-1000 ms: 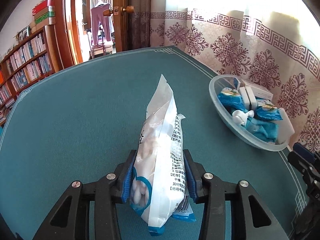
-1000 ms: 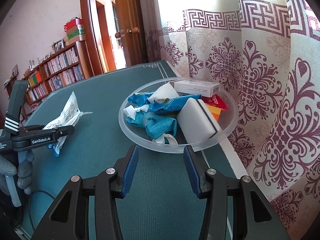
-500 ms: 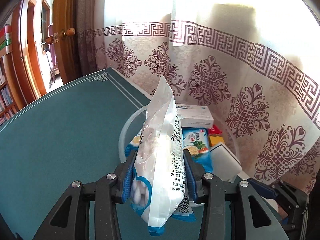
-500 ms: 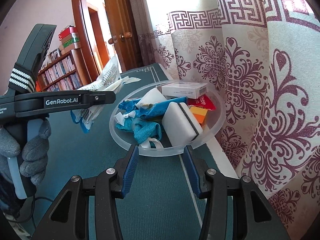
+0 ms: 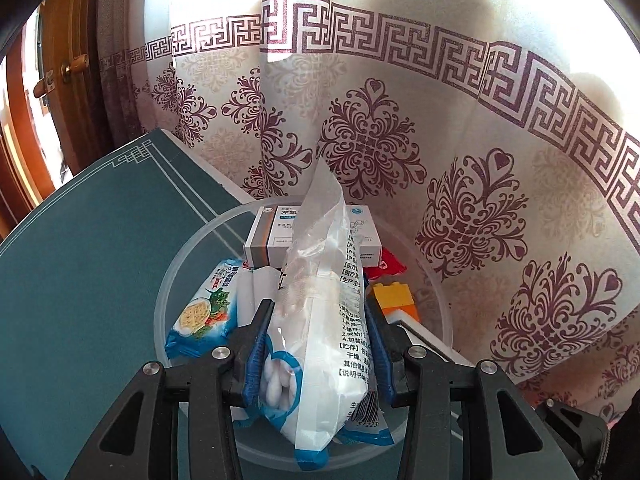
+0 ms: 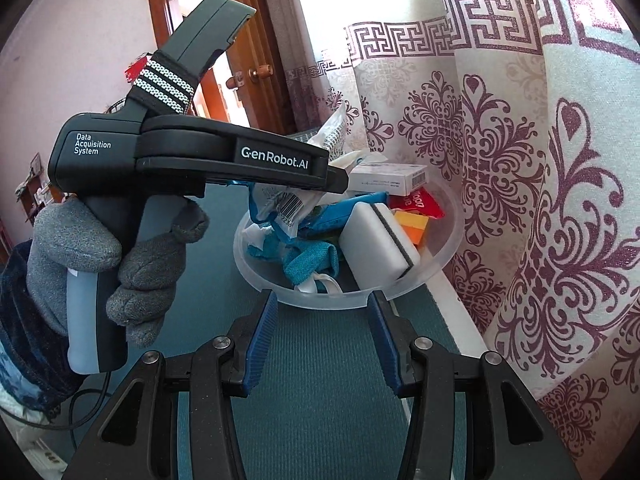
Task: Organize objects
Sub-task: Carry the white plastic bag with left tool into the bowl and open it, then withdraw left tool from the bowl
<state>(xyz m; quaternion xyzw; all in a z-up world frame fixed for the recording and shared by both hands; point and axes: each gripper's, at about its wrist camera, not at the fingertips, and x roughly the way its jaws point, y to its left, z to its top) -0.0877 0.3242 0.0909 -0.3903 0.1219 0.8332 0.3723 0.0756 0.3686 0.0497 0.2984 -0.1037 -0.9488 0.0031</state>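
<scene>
My left gripper [image 5: 318, 314] is shut on a clear plastic bag of white cotton balls [image 5: 320, 320] and holds it upright over the clear plastic bowl [image 5: 192, 256]. In the bowl lie a white medicine box [image 5: 272, 236], a blue cracker packet [image 5: 204, 312], a red sachet [image 5: 390, 266] and an orange block [image 5: 394, 298]. In the right wrist view the left gripper [image 6: 336, 178] reaches over the bowl [image 6: 448, 248] with the bag [image 6: 332, 136] in it. My right gripper [image 6: 322, 304] stands open and empty just before the bowl's near rim.
A patterned curtain [image 5: 440, 140] hangs right behind the bowl at the green table's [image 5: 80, 248] edge. A white sponge [image 6: 380, 240] and teal cloth [image 6: 308, 260] fill the bowl's front. A gloved hand [image 6: 120, 264] grips the left tool. A wooden door [image 6: 240, 40] stands behind.
My left gripper has carried the bag rightward from over the open table to above the bowl. The right gripper has stayed in place, open.
</scene>
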